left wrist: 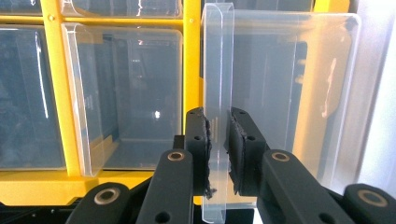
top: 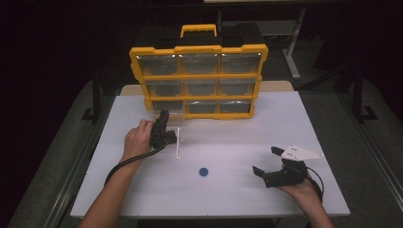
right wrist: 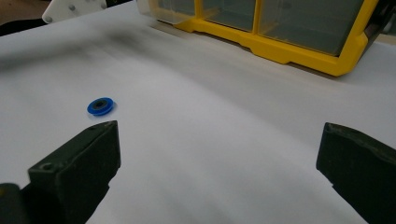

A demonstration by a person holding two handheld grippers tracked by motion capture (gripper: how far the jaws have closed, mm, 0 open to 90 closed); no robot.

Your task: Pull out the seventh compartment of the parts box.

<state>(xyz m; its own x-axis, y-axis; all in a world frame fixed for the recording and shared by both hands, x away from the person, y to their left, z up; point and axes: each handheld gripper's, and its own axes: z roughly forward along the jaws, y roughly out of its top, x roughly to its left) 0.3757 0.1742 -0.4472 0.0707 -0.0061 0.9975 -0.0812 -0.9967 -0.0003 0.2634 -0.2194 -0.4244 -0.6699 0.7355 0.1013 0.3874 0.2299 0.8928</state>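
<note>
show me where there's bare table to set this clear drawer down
Free: the wide strip of white table between the yellow organizer and the blue ring, and the near-left corner. Crowded: by the left gripper clamping the clear drawer, and around the right gripper.

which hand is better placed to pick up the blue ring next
Right. The right gripper is open and empty, facing the blue ring on the table. The left gripper is shut on the clear drawer at the yellow organizer.
</note>
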